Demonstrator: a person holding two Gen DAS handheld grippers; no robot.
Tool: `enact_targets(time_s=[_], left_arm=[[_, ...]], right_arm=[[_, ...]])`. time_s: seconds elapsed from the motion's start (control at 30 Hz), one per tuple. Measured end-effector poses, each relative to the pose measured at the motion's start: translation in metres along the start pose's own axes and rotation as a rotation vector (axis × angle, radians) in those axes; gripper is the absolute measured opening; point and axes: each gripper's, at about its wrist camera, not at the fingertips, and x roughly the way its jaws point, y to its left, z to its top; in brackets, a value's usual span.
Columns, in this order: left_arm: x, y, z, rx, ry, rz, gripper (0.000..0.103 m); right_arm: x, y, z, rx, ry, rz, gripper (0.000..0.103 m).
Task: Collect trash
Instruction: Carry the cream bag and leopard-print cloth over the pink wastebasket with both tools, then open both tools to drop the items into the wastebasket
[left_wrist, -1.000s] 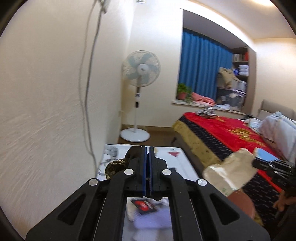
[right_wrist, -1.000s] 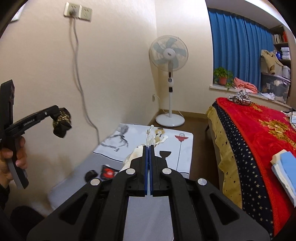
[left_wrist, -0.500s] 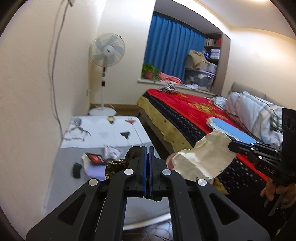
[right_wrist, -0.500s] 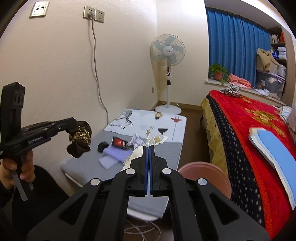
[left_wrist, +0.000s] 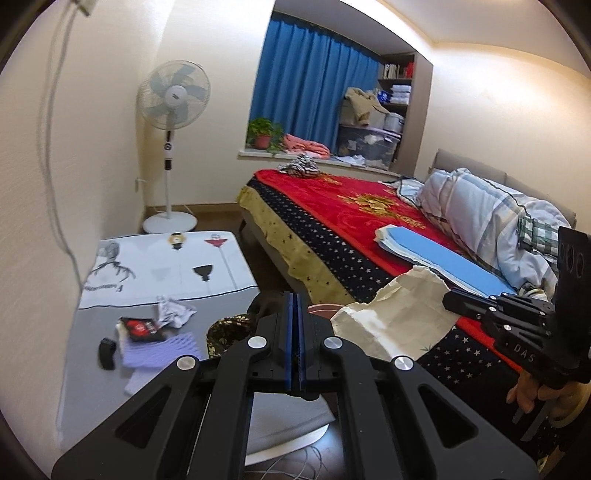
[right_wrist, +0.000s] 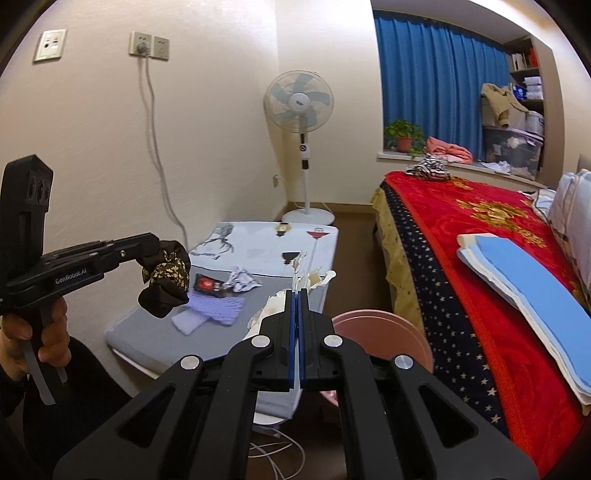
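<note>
Both grippers swung toward the bed — left gripper (right_wrist: 157, 254) clamping dark wrapper (right_wrist: 166, 282), right gripper (left_wrist: 448, 299) cream paper (left_wrist: 399, 317).

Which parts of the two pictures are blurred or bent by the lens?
Left wrist view: the cord on the near wall is smeared by motion, and the low table looks soft. Right wrist view: sharper; the curtain bows near the rim.

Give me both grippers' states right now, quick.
Left gripper: shut on a dark floral wad.
Right gripper: shut on a cream bag.
</note>
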Motion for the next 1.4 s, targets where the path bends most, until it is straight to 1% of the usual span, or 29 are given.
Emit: enact_targets(time_s=[0.17, 0.3, 0.43, 0.57, 0.67, 0.83, 1.0, 1.13, 1.17, 1.2, 1.23, 1.27, 1.3, 1.33, 1.37, 1.4], left_arm=[[0.040, -0.022, 0.013, 0.042, 0.034, -0.031, 0.002], [0.081, -0.039, 0.019, 0.074, 0.073, -0.059, 0.002], [0.123, -0.055, 0.018, 0.103, 0.112, -0.071, 0.002], [0.164, -0.060, 0.014, 0.104, 0.161, -0.078, 0.002], [0.196, -0.064, 0.008, 0.105, 0.202, -0.082, 0.002], [0.232, -0.068, -0.001, 0.106, 0.249, -0.084, 0.002], [0.256, -0.066, -0.013, 0.100, 0.285, -0.082, 0.002], [0.273, -0.061, -0.019, 0.086, 0.314, -0.070, 0.004], [0.276, -0.060, -0.020, 0.078, 0.319, -0.064, 0.008], [0.279, -0.058, -0.020, 0.069, 0.322, -0.061, 0.021], [0.281, -0.056, -0.021, 0.066, 0.331, -0.055, 0.036], [0.283, -0.055, -0.021, 0.065, 0.338, -0.016, 0.076], [0.282, -0.053, -0.021, 0.063, 0.327, 0.025, 0.093], [0.277, -0.051, -0.020, 0.058, 0.285, 0.075, 0.093], [0.274, -0.048, -0.019, 0.056, 0.263, 0.085, 0.094], [0.271, -0.045, -0.017, 0.054, 0.260, 0.089, 0.094]], right_arm=[[0.017, -0.028, 0.006, 0.024, 0.003, -0.044, 0.001], [0.037, -0.055, 0.009, 0.042, 0.016, -0.086, 0.001], [0.064, -0.082, 0.008, 0.057, 0.046, -0.122, 0.001], [0.093, -0.105, 0.004, 0.076, 0.086, -0.149, 0.001], [0.110, -0.113, 0.000, 0.075, 0.117, -0.154, 0.001], [0.134, -0.124, -0.008, 0.059, 0.178, -0.161, 0.001], [0.154, -0.133, -0.014, 0.052, 0.219, -0.163, 0.001], [0.169, -0.141, -0.019, 0.073, 0.255, -0.163, 0.003], [0.174, -0.143, -0.021, 0.079, 0.275, -0.162, 0.005], [0.178, -0.144, -0.023, 0.083, 0.291, -0.167, 0.006], [0.182, -0.144, -0.025, 0.086, 0.309, -0.171, 0.011], [0.186, -0.146, -0.027, 0.090, 0.333, -0.174, 0.017], [0.190, -0.148, -0.031, 0.099, 0.361, -0.185, 0.041], [0.192, -0.149, -0.035, 0.108, 0.379, -0.199, 0.062], [0.192, -0.149, -0.036, 0.113, 0.385, -0.204, 0.064], [0.192, -0.149, -0.037, 0.111, 0.386, -0.204, 0.063]])
